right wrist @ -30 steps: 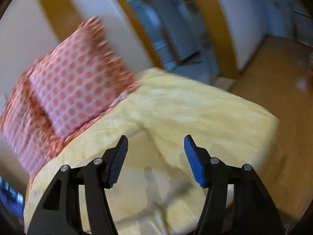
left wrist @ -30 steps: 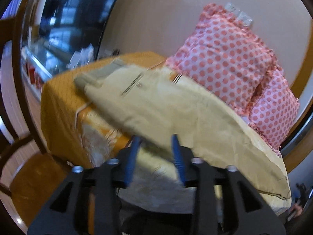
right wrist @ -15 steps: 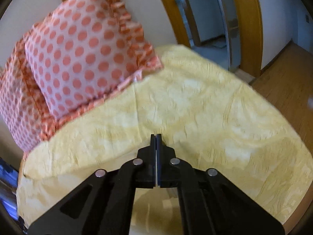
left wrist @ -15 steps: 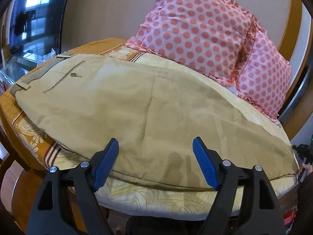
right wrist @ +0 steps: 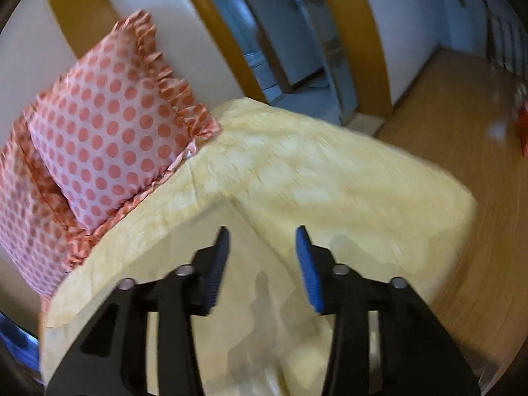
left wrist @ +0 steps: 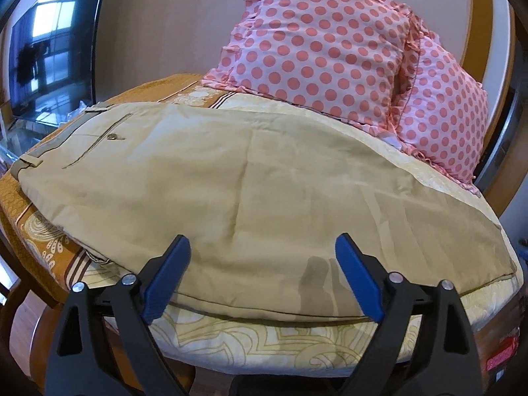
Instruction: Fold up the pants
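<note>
Right view motion-blurred; pants [left wrist: 264,191] hem cut off at right.

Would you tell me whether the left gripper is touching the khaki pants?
Cannot tell: in the left wrist view the open left gripper overlaps the khaki pants, showing neither contact nor gap.

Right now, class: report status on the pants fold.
Left gripper open, empty. Right gripper open, empty. Pants flat on the bed, lengthwise fold done. Polka-dot pillows behind, clear of them.
</note>
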A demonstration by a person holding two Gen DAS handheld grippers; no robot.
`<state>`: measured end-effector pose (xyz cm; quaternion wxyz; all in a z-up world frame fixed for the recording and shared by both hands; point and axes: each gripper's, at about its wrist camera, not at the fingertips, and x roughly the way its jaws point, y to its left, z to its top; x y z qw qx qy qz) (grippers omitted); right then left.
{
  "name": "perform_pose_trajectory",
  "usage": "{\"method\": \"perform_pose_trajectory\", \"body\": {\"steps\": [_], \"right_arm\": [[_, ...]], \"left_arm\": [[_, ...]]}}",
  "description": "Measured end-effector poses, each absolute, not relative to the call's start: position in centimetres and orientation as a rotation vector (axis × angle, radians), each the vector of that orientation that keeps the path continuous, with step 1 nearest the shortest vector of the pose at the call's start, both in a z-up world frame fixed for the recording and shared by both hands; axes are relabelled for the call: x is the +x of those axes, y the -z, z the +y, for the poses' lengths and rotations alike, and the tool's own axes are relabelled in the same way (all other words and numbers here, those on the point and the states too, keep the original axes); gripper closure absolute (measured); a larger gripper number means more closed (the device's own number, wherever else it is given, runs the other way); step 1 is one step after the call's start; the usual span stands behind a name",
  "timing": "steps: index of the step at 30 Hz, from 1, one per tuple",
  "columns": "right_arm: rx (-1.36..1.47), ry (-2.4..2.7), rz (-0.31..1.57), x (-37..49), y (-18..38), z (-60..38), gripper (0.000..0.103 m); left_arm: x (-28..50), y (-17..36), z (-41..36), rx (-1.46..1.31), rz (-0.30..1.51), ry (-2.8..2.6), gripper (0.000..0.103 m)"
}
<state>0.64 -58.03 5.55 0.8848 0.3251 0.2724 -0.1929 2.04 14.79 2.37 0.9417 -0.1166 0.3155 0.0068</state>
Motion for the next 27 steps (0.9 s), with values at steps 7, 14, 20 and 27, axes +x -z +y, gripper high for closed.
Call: {"method": "perform_pose_trajectory", "body": {"steps": [7, 14, 20, 27], "right_arm": [[0.793, 0.421, 0.567, -3.5, -2.0, -55.6, 0.071], [0.788, 0.356, 0.506, -0.5, -2.0, -53.9, 0.099], [0.588, -0.039, 0.365, 3.9, -10.4, -43.0, 0.099], [0.336, -0.623, 0.603, 10.1, -8.6, -20.5, 0.099]], "left_arm": [[2.0, -2.2, 14.4, -0.214, 0.632, 0.010, 0.006], [1.4, -2.3, 14.8, -0.247, 0.611, 0.032, 0.006], [-0.1, -3.2, 16.4, -0.378, 0.558, 0.062, 0.006], [-1.6, -4.8, 19.0, -0.421, 0.502, -0.070, 0.006]]}}
